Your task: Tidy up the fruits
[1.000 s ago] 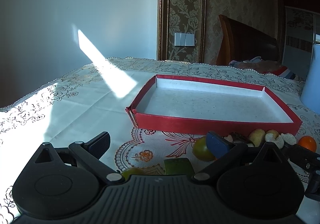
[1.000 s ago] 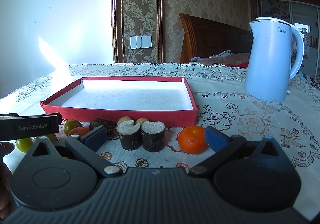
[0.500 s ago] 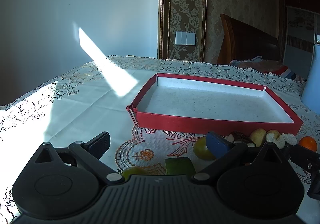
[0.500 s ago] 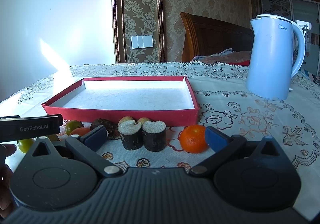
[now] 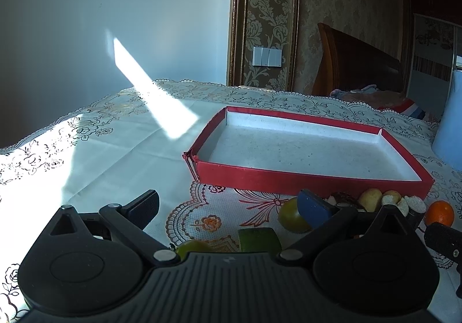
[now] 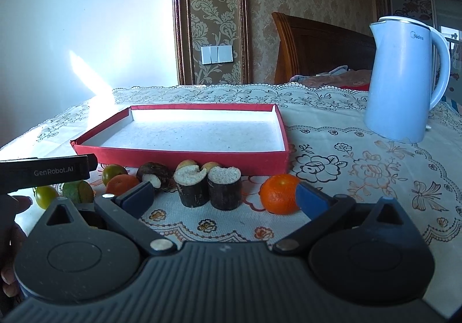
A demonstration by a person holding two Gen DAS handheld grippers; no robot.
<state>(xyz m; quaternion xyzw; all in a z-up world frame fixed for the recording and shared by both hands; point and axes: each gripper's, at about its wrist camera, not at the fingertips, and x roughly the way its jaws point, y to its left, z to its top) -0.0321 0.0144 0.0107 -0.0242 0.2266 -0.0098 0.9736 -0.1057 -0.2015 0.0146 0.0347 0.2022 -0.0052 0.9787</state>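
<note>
A shallow red tray (image 5: 303,178) (image 6: 184,156) with a white floor lies empty on the tablecloth. Fruit lines its near side: green tomatoes (image 5: 291,214) (image 6: 114,173), a green cut piece (image 5: 258,239) (image 6: 78,191), two dark cane stubs (image 6: 208,186), a brown fruit (image 6: 154,174), small tangerines (image 6: 278,193) (image 6: 121,183) (image 5: 440,212). My left gripper (image 5: 228,204) is open just short of the green fruit, holding nothing. My right gripper (image 6: 225,193) is open, its fingers either side of the cane stubs but nearer the camera.
A pale blue electric kettle (image 6: 404,80) stands at the right rear of the table. The left gripper's body (image 6: 43,171) and a person's hand (image 6: 11,225) show at the left edge of the right wrist view. A wooden headboard (image 6: 320,48) stands behind the table.
Both views have crept slightly forward and down toward the fruit row. Neither gripper changed its opening and no fruit moved.
</note>
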